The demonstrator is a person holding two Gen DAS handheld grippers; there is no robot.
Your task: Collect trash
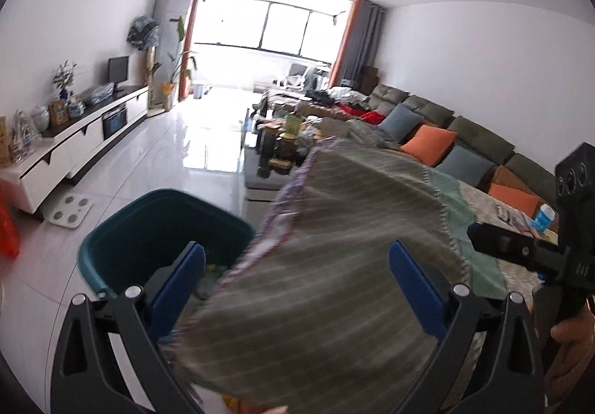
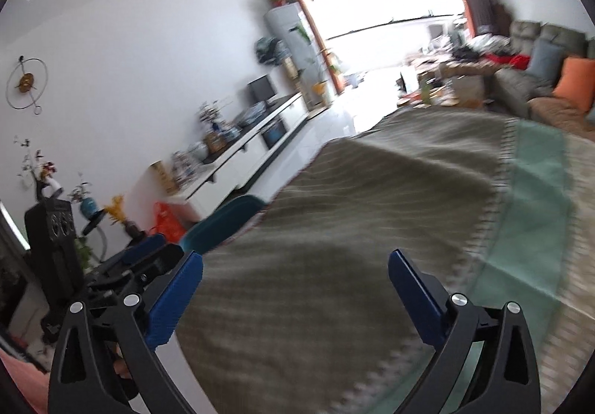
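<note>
Left gripper [image 1: 297, 265] and right gripper [image 2: 295, 274] both stand wide, nothing between the pads. The teal waste bin [image 1: 148, 228] sits on the floor beside the cloth-covered table [image 2: 372, 209]; its contents are blurred, apparently small scraps. Such trash is probably light and crushable, best pinched at a free edge. The bin's stiff rim offers a firm hold.
</note>
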